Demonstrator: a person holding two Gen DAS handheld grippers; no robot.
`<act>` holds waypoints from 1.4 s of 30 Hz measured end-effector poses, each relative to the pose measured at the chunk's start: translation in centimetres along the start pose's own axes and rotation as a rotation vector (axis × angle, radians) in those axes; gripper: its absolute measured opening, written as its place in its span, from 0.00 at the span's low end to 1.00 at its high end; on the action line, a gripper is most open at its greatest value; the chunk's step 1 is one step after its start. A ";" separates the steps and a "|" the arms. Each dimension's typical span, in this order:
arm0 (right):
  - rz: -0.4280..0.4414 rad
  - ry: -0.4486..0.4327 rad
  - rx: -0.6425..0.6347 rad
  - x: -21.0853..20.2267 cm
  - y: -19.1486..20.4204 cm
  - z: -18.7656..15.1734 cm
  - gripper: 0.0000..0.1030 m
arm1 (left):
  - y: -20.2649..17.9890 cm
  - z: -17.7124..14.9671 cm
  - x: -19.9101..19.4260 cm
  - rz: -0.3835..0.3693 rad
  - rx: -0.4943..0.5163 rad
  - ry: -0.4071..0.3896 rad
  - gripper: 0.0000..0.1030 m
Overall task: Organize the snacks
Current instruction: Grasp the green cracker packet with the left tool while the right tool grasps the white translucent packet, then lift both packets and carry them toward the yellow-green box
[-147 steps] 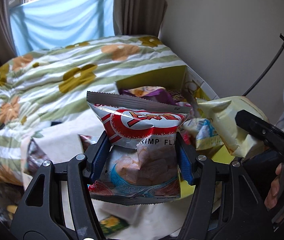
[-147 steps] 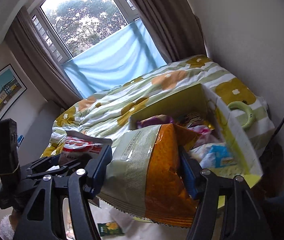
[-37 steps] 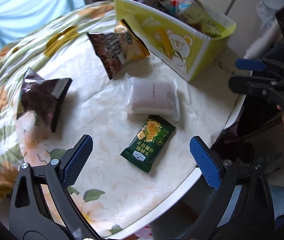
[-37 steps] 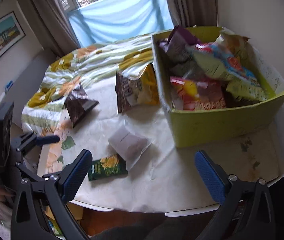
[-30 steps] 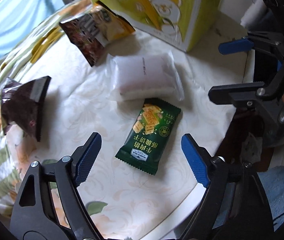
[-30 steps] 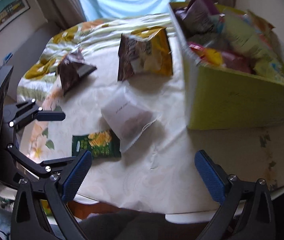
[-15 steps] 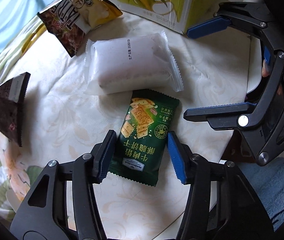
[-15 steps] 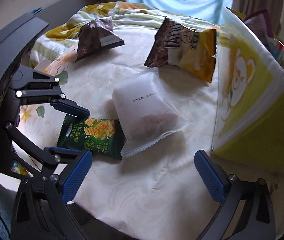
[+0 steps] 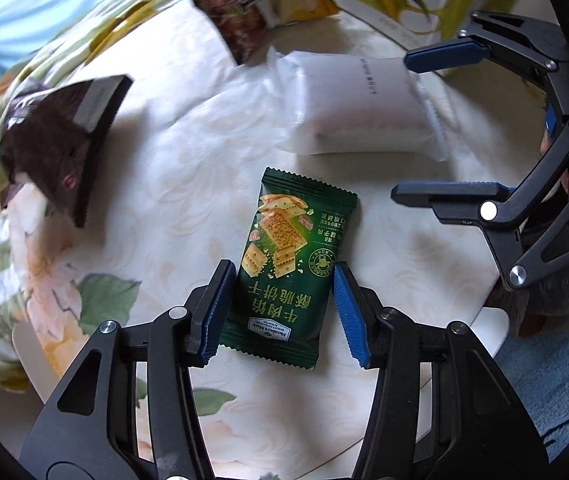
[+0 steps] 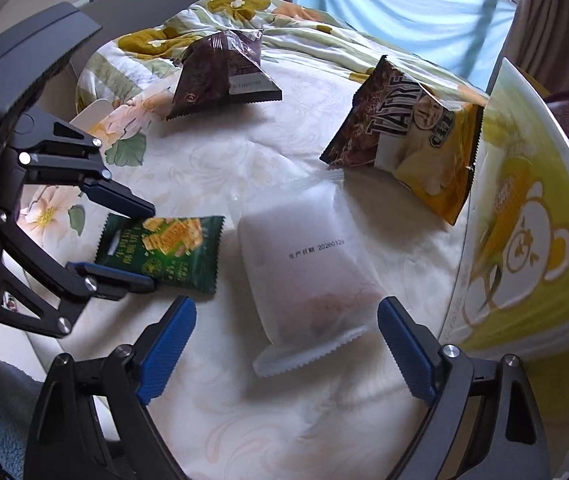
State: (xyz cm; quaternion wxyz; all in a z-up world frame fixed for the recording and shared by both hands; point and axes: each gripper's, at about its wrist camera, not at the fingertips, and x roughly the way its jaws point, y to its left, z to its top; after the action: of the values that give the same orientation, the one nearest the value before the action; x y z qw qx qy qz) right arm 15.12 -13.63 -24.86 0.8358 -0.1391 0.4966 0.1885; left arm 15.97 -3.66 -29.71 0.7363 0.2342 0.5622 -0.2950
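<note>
A small green cracker packet [image 9: 290, 264] lies flat on the white tablecloth. My left gripper [image 9: 284, 308] straddles its near end, blue pads close on both sides, touching or almost touching it. The packet also shows in the right wrist view [image 10: 164, 252] between the left gripper's fingers [image 10: 112, 196]. A frosted white pouch [image 10: 308, 268] lies in front of my right gripper [image 10: 284, 344], which is open around its near end without touching. In the left wrist view the pouch [image 9: 360, 100] sits between the right gripper's fingers [image 9: 448, 56].
A brown-and-yellow chip bag [image 10: 408, 132] leans by the yellow-green snack box [image 10: 532, 232] on the right. A dark brown bag [image 10: 220, 76] lies at the back left. The round table's edge [image 9: 496, 320] is near the grippers; a floral blanket [image 10: 152, 44] lies behind.
Both grippers dropped their bags in the box earlier and came down to the table. My left gripper has narrowed onto the green packet; my right gripper has moved in over the white pouch.
</note>
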 end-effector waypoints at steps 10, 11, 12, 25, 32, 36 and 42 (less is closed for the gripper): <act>-0.158 -0.019 -0.138 0.7 2.2 2.2 0.88 | 1.7 -1.4 -0.4 0.019 -0.123 0.001 0.45; -0.139 0.008 -0.141 1.2 2.1 2.6 0.88 | 1.9 -1.6 -0.5 0.019 -0.128 0.000 0.45; -0.117 0.036 -0.137 1.7 1.9 2.8 0.88 | 2.1 -1.7 -0.4 0.019 -0.133 -0.001 0.45; 0.060 0.227 0.002 5.4 -2.2 5.2 0.85 | 3.3 -1.6 -0.2 0.018 -0.180 0.003 0.45; 0.074 0.195 -0.021 4.1 -1.3 3.7 0.61 | 3.2 -1.4 -0.1 0.028 -0.182 -0.001 0.45; 0.059 0.173 0.003 3.5 -1.0 3.1 0.59 | 3.5 -1.3 -0.2 0.021 -0.206 -0.003 0.42; 0.068 0.112 0.085 1.6 -0.6 2.4 0.58 | 4.5 -1.2 -1.2 0.029 -0.254 -0.022 0.42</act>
State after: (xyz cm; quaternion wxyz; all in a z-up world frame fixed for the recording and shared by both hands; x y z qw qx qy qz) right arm 17.93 -12.88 -25.10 0.8051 -0.0966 0.5544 0.1874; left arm 18.08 0.59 -28.83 0.7704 0.1437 0.5833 -0.2133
